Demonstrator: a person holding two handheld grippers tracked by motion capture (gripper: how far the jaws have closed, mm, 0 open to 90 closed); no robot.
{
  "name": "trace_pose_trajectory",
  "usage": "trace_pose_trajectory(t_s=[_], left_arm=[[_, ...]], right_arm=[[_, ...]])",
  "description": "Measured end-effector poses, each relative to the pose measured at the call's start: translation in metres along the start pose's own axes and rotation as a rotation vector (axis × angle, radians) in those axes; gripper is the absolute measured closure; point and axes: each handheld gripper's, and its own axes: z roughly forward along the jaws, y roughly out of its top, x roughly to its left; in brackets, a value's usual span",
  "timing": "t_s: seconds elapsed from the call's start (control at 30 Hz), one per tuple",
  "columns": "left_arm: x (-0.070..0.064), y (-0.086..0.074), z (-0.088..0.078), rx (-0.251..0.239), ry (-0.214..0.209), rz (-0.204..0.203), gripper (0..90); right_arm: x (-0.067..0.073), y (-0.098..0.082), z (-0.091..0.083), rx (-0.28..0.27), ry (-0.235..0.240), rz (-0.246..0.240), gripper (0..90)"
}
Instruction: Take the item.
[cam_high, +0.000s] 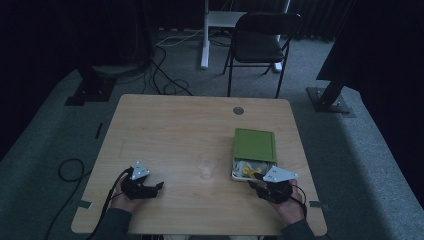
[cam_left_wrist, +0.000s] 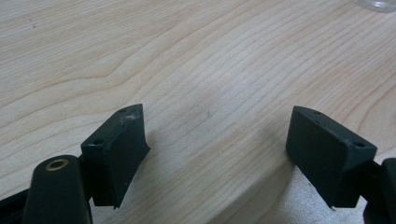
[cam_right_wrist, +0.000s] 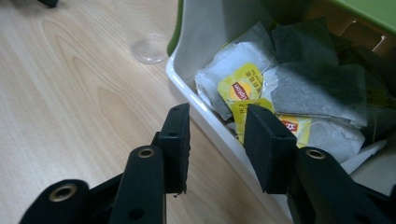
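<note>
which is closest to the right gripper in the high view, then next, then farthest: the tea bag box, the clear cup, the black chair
1. Tea bag box: right beside the right gripper, at the table's right.
2. Clear cup: off to the gripper's left, mid-table.
3. Black chair: on the floor beyond the table's far edge.

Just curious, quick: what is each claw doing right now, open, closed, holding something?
Left gripper: open, empty.
Right gripper: open, straddling the box rim, holding nothing.

We see a pale wood-grain worktop (cam_high: 165, 135), a white box with a green lid (cam_high: 254, 145), yellow-and-red tagged white tea bags (cam_right_wrist: 243, 88), and two black hand-held grippers, left (cam_left_wrist: 217, 149) and right (cam_right_wrist: 217, 140).
</note>
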Motion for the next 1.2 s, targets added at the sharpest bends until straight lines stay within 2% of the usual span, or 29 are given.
trace_pose_trajectory(t_s=[0.23, 0.63, 1.1, 1.2], left_arm=[[0.0, 0.0, 0.0, 0.0, 0.0, 0.0, 21.1], [0.0, 0.0, 0.0, 0.0, 0.0, 0.0, 21.2], [0.0, 0.0, 0.0, 0.0, 0.0, 0.0, 21.2], [0.0, 0.0, 0.0, 0.0, 0.0, 0.0, 21.2]], right_arm=[[-0.001, 0.0, 0.009, 0.022, -0.001, -0.016, 64.6], [-0.003, -0.002, 0.006, 0.016, 0.003, -0.035, 72.3], [0.008, -0.008, -0.004, 0.014, 0.019, -0.05, 74.3], [0.014, -0.012, -0.01, 0.013, 0.024, -0.054, 74.6]])
